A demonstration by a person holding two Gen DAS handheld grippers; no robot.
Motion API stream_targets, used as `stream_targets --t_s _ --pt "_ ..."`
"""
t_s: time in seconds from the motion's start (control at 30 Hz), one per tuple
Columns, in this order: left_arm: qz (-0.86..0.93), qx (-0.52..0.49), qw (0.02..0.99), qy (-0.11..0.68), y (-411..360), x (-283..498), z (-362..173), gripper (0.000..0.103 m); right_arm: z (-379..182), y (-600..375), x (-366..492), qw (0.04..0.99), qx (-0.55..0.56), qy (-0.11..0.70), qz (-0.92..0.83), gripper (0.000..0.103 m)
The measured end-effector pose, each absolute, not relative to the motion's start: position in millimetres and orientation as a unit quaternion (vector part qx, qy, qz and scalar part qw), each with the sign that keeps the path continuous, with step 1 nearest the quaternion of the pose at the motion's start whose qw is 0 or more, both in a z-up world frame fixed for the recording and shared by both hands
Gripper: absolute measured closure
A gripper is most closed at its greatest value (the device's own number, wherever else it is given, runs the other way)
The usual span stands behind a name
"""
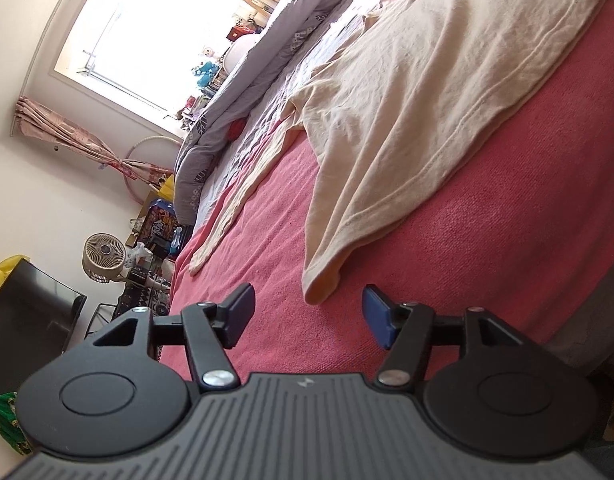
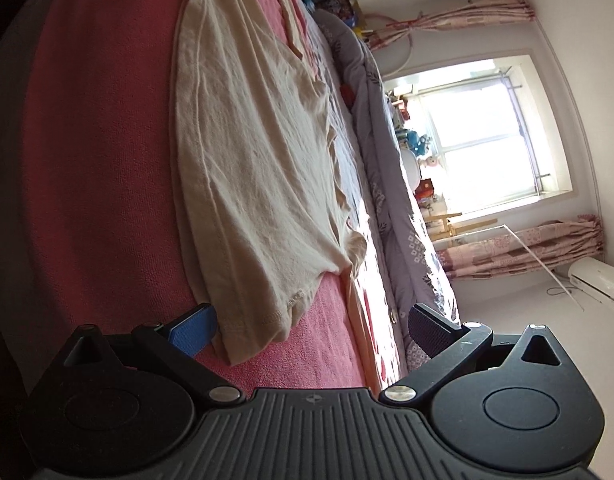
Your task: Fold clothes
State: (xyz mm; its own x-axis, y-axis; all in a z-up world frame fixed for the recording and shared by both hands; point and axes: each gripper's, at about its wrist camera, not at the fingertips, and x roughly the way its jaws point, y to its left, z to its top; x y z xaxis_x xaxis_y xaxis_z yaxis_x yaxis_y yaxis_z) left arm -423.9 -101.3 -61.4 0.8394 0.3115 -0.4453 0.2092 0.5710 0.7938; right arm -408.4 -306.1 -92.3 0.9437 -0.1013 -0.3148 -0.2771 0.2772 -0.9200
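Lying lengthwise on the red blanket [image 1: 487,240], cream shirt [image 1: 407,120] with corners just ahead of both spread-fingered, empty grippers, left gripper [image 1: 307,316] and right gripper [image 2: 311,324], the right seemingly nearer.

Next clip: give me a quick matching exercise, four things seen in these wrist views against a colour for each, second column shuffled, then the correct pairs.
Things:
1. T-shirt
2. Bed cover
3. Quilt
4. Curtain

Colours:
A. grey-lilac with white print
B. pale pink with pattern
C. cream
D. deep pink-red

Pairs: 1-C, 2-D, 3-A, 4-B
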Motion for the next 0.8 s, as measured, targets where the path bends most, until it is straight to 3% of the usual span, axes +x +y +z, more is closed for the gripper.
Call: stream_targets --t_s 0.53,0.8 --pt "0.029 0.447 0.849 0.281 -107.1 -428.1 -58.8 0.038 -78.5 -301.0 -397.6 0.821 -0.555 0.126 -0.027 0.0" --pt "0.022 0.442 0.852 0.279 -114.9 -429.5 -58.6 0.038 -95.0 -290.3 -409.4 0.803 -0.582 0.126 0.018 0.0"
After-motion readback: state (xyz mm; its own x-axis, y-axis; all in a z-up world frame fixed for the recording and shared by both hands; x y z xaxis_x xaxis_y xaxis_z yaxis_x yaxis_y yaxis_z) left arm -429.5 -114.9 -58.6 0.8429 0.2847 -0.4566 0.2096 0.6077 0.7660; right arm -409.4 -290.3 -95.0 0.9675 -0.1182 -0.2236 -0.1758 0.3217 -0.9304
